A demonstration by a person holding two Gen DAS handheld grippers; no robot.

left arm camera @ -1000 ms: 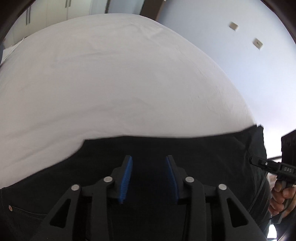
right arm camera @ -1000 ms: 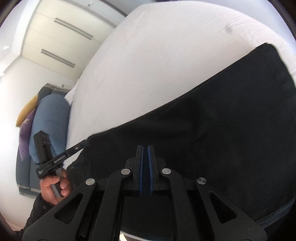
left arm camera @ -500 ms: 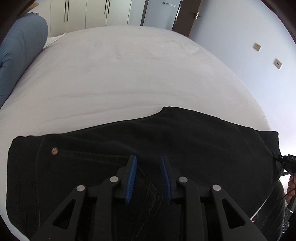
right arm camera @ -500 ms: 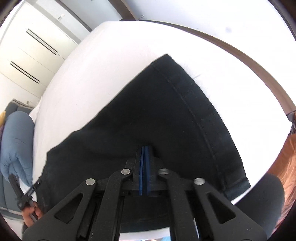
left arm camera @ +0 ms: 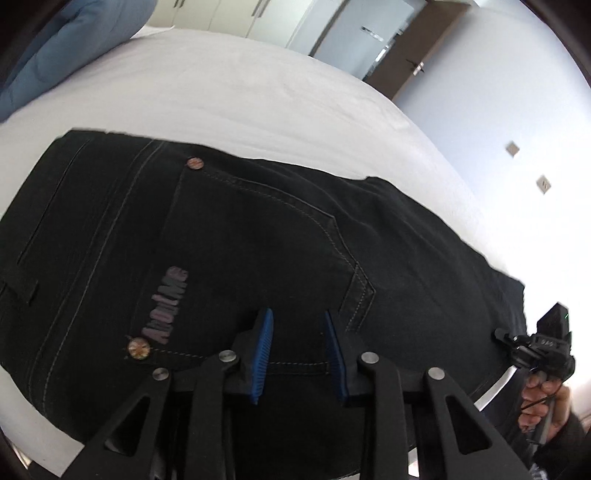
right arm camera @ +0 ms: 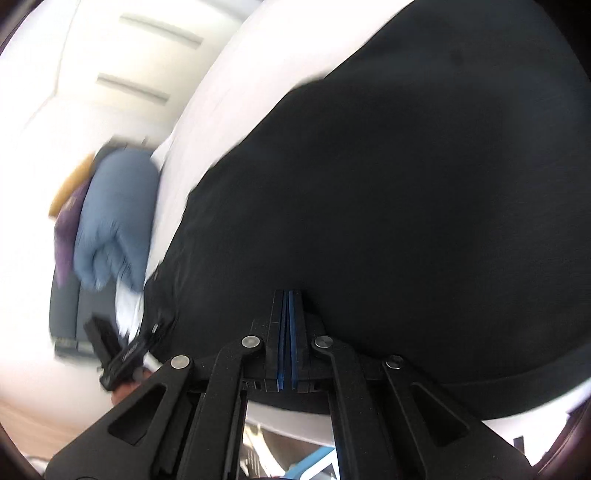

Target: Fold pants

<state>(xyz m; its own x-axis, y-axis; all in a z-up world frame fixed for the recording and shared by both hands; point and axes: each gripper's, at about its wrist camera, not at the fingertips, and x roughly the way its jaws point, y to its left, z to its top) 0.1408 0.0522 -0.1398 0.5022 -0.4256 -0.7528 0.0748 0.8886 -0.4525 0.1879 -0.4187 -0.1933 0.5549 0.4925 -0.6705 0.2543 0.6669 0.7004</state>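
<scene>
Black pants (left arm camera: 258, 240) lie on the white bed (left arm camera: 221, 85), the left hand-held gripper (left arm camera: 298, 350) closing but still apart above them, the right hand-held gripper (right arm camera: 287, 325) pressed together.

White bed (left arm camera: 258, 85), blue pillow (left arm camera: 70, 48), pale wardrobe doors (left arm camera: 236, 14), perhaps a brown door (left arm camera: 413, 48).

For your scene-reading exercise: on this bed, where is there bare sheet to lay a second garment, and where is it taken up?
Free: the white sheet beyond the black pants, running from the blue bedding at the left toward the far wall. Crowded: the near edge, where the pants lie with the left gripper and right gripper over them.
</scene>
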